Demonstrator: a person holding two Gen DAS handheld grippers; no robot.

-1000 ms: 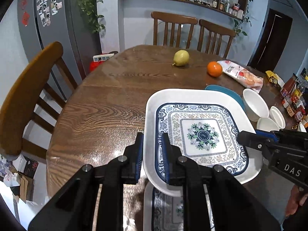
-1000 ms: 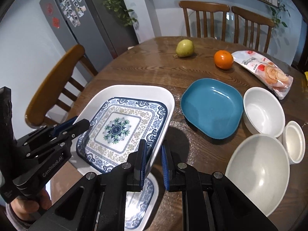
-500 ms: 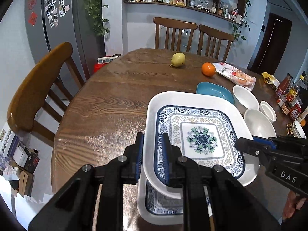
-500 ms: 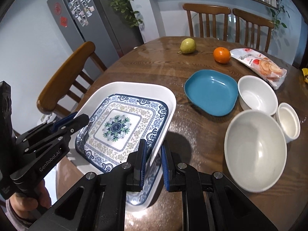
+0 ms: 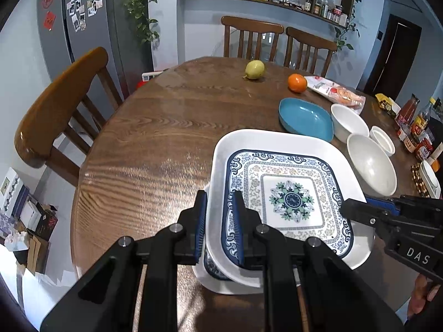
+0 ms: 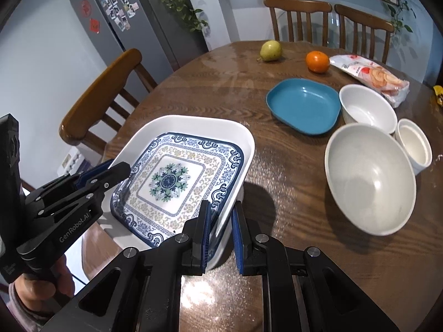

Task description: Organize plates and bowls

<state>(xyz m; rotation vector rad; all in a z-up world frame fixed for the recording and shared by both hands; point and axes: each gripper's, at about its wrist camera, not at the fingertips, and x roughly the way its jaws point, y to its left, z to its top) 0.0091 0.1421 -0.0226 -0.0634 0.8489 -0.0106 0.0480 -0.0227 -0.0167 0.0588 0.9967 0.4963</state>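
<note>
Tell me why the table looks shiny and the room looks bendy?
Left wrist view: light glares off the glossy table and the fisheye lens curves the fridge. Right wrist view: glare beside the right tool, and the patterned plate casts a dark shadow.

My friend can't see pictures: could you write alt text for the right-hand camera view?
Two handheld grippers, right gripper and left gripper, pinch opposite rims of a patterned square plate above a matching plate on a wooden table.
</note>
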